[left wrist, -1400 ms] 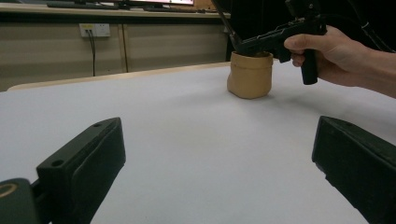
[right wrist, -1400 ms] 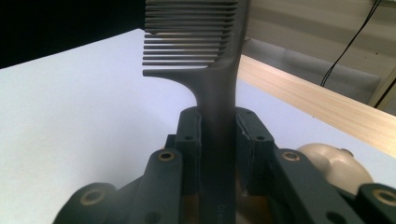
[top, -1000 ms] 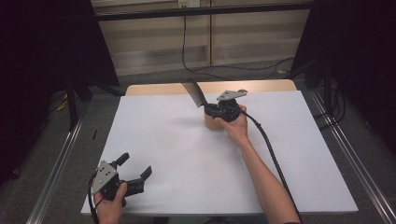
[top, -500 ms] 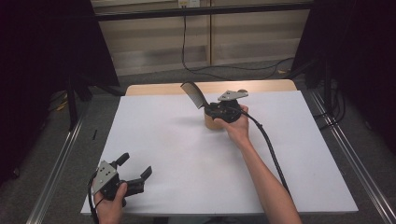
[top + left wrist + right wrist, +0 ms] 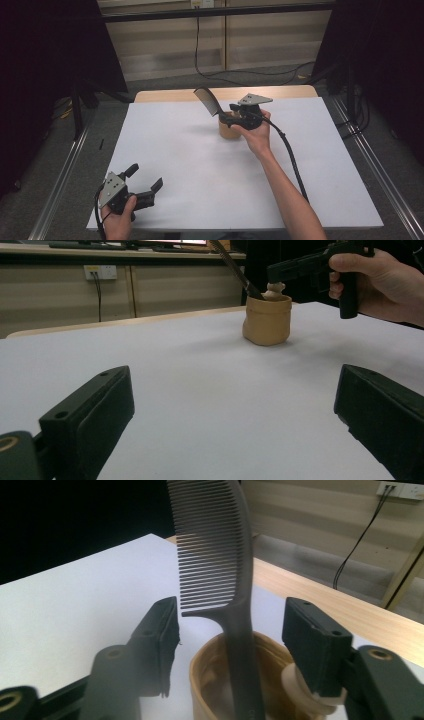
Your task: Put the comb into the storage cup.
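My right gripper [image 5: 230,630] stands open around the dark plastic comb [image 5: 220,555], which leans upright in the small tan soft-sided cup [image 5: 229,131]; light, stiff, slick, best pinched on its handle just above the cup's rim; my left gripper [image 5: 145,184] rests open, well apart from the cup.

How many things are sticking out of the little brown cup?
2: a dark comb leaning out of the cup, and a pale knob-topped thing beside it at the rim. More may hide inside.

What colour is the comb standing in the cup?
The comb is dark grey, nearly black, seen best in the right gripper view; the cup is tan.
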`<move>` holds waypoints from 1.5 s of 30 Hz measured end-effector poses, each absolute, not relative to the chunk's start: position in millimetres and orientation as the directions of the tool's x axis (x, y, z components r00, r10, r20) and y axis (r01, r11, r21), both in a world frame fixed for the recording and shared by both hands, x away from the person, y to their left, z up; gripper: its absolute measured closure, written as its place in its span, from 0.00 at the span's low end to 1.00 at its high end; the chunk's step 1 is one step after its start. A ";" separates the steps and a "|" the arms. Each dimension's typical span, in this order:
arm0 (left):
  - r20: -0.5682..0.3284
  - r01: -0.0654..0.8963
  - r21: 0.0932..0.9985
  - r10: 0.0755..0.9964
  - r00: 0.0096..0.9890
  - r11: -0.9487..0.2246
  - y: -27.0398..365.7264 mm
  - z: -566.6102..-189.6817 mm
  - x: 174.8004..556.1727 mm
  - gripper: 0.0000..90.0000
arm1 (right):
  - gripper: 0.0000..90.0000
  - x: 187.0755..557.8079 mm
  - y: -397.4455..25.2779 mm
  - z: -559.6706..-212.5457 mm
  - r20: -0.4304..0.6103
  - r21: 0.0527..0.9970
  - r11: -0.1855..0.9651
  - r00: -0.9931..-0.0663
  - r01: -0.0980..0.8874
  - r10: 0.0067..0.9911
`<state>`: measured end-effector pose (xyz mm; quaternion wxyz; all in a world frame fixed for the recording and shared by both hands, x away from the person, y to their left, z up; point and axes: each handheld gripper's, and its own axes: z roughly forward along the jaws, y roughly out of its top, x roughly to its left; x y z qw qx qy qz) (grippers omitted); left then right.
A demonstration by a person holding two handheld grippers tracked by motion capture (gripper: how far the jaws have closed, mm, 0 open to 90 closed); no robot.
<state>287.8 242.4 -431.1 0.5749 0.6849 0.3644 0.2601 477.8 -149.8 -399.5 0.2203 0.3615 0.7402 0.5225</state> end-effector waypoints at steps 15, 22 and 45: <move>-0.081 0.218 0.974 0.816 0.573 -0.057 245.8 -433.0 291.1 0.03 | 0.11 476.0 -164.6 -396.1 0.122 0.926 0.120 -0.584 0.357 0.802; -0.076 0.212 0.976 0.825 0.560 -0.054 246.9 -432.5 289.0 0.03 | 0.06 472.9 -171.0 -396.9 0.126 0.922 0.114 -0.565 0.371 0.815; -0.080 0.202 0.978 0.821 0.566 -0.044 244.0 -432.9 289.8 0.03 | 0.02 447.2 -200.7 -394.6 0.102 0.933 0.083 -0.477 0.351 0.873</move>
